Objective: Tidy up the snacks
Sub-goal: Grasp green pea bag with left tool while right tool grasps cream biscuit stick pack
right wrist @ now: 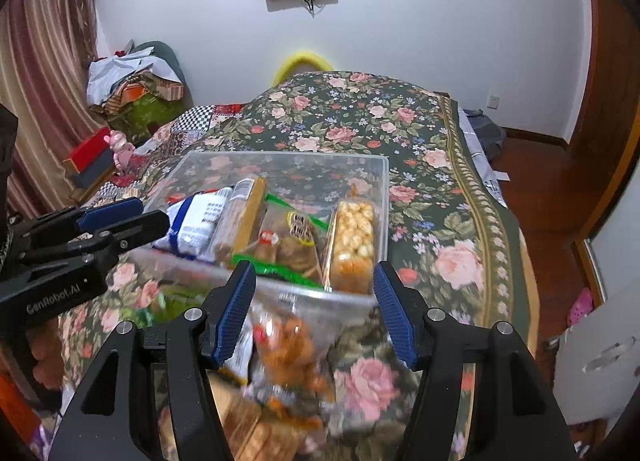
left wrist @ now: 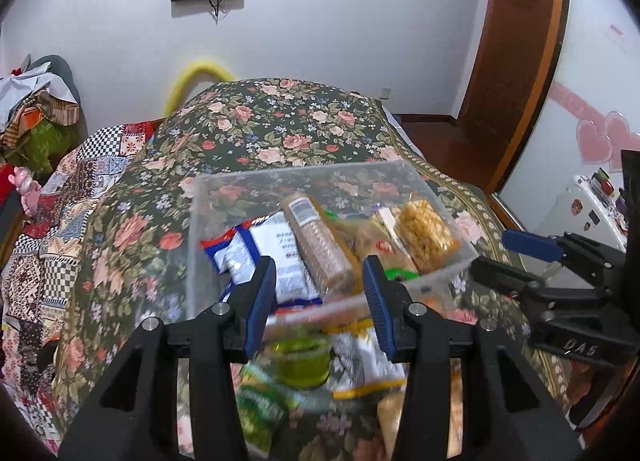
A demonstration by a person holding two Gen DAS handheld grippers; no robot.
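A clear plastic bin (left wrist: 224, 189) (right wrist: 382, 189) stands on the flowered bedspread and holds several snack packs: a blue-white bag (left wrist: 276, 253), a brown cracker sleeve (left wrist: 320, 245) and a popcorn bar (left wrist: 426, 235) (right wrist: 354, 237). My left gripper (left wrist: 320, 301) is open just before the bin's near wall, above a green jelly cup (left wrist: 304, 361) and loose packets. My right gripper (right wrist: 316, 309) is open over a clear bag of brown snacks (right wrist: 288, 345) lying in front of the bin. Each gripper shows at the side of the other's view.
The flowered bedspread (right wrist: 440, 261) drops off to a wooden floor (right wrist: 532, 169) on the right. A patchwork quilt (left wrist: 52, 221) lies to the left. A pile of cloth (right wrist: 132, 89) sits by the far wall.
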